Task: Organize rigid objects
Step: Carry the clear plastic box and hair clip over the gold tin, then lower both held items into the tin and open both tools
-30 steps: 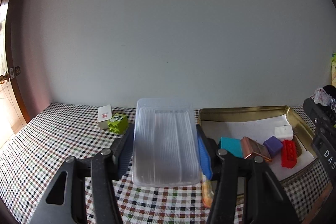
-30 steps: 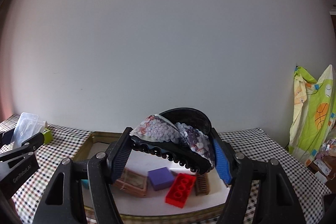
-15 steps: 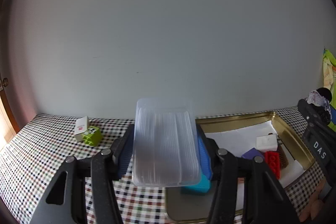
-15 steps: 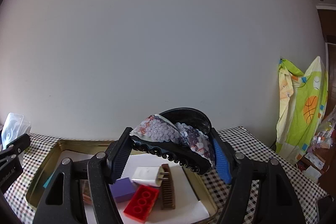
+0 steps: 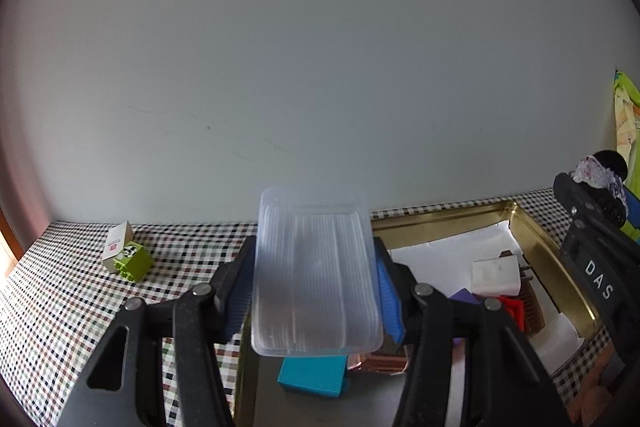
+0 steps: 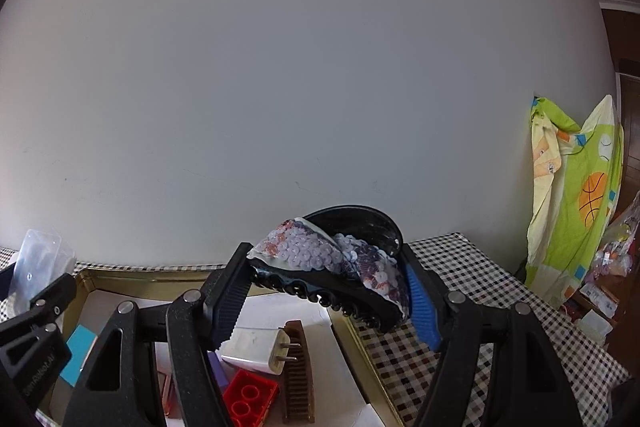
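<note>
The left gripper [image 5: 316,291] has 2 black, grainy plastic arms with triangular cut-outs and round silver screws at the joints. Its ribbed pads are dark on the left and bright blue on the right. The right gripper [image 6: 326,301] has the same build: black arms, silver screws, 1 black ribbed pad and 1 blue. From the side its body shows white letters "DAS".

- In front of me a plain pale wall [image 6: 304,75] fills most of the view, evenly lit.
- A checked tablecloth [image 5: 72,291] covers the table up to that wall.
- At right, a bright green printed cloth [image 6: 576,195] hangs beside dark wood.
</note>
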Available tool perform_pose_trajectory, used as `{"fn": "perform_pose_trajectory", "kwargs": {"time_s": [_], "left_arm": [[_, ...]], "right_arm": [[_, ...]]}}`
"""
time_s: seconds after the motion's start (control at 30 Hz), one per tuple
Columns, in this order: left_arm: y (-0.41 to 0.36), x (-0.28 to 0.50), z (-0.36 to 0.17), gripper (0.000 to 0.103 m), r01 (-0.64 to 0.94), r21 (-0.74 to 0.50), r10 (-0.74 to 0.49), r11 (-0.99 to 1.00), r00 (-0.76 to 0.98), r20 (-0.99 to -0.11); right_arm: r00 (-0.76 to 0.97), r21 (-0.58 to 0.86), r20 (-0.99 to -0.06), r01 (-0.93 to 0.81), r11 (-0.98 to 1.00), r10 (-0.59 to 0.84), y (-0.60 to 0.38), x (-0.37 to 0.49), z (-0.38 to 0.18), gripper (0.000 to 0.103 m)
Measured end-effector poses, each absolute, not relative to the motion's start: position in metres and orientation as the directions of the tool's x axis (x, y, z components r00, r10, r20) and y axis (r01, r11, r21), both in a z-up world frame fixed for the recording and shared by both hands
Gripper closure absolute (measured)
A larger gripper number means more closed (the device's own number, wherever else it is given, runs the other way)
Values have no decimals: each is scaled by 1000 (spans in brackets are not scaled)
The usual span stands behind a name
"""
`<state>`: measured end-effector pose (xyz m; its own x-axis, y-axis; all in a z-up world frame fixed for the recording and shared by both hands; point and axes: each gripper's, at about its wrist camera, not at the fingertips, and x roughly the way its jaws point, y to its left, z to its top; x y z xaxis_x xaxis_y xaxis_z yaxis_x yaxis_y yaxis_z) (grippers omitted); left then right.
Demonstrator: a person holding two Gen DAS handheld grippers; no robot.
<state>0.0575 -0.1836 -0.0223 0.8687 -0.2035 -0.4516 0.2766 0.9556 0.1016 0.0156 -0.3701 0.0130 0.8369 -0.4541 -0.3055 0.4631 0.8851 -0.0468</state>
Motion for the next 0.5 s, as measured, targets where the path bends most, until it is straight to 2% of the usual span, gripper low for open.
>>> {"fn": "perform_pose_trajectory", "kwargs": {"time_s": [0.5], "left_arm": [[-210,86,-33,49,253,140,-144,957,838,-526]], "right_arm": [[815,-39,-413,431,902,-407,-384,45,2,31]]}}
